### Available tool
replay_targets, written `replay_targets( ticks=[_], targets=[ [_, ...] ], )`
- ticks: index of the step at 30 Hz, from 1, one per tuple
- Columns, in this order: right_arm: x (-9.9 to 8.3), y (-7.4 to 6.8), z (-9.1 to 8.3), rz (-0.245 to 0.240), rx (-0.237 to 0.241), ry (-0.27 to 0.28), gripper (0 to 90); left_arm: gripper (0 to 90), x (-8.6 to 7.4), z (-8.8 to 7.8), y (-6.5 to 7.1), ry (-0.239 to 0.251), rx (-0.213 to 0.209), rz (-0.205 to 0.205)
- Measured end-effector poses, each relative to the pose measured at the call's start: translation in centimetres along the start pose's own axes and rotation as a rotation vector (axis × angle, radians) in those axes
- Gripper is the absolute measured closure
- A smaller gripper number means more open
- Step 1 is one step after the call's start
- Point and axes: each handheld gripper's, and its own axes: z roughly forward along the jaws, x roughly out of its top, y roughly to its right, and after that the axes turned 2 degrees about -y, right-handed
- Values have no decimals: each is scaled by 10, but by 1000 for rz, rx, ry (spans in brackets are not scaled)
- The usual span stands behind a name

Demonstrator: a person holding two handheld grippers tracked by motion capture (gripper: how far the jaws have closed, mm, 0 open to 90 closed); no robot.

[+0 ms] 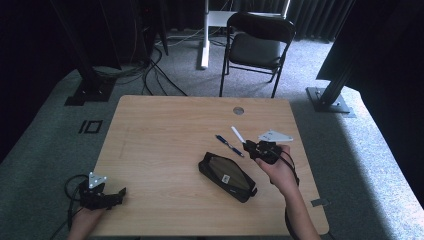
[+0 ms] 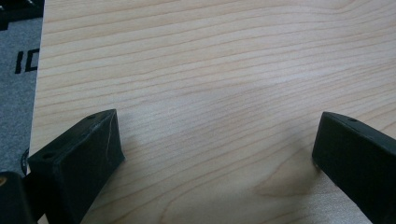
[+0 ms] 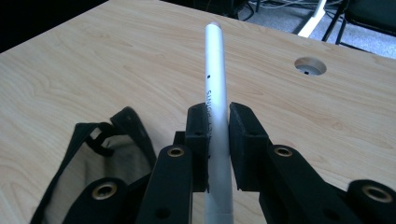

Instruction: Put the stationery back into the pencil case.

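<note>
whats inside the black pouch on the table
The black pouch lies flat with a mesh panel up; a small white label shows through it. Anything deeper is hidden by the fabric. The white pen is outside it, clamped in the right gripper; a blue pen lies beside it.

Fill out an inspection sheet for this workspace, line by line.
Surface: light wooden table, round grommet hole near the far edge.
Job's things: white pen clamped in the right gripper; black pencil case lies open, mid-table; blue pen lies on the wood beyond the case.
Clutter: nothing seen.
Grippers: right gripper's jaws shut on the white pen, raised above the table; left gripper at the near left corner, jaws wide apart with nothing between them.
Cables: black cable loops from the left gripper; more cables on the floor behind.
Surroundings: grey carpet, folding chair, black frame posts.
</note>
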Motion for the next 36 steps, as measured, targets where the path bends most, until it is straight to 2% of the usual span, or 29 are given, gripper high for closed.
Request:
replay_targets(
  ticks=[4,13,18,27,36],
  targets=[
    [0,-7,-5,-15,18,14,787,18,0,0,0,2,0,-2],
    [1,-22,-12,-48,101,5,787,18,0,0,0,1,0,-1],
    [1,-26,-15,-51,114,16,787,18,0,0,0,2,0,-2],
    [-4,-35,-13,-90,167,-26,787,18,0,0,0,1,0,-2],
    [-7,-43,-8,-137,193,-71,786,18,0,0,0,0,0,0]
  ],
)
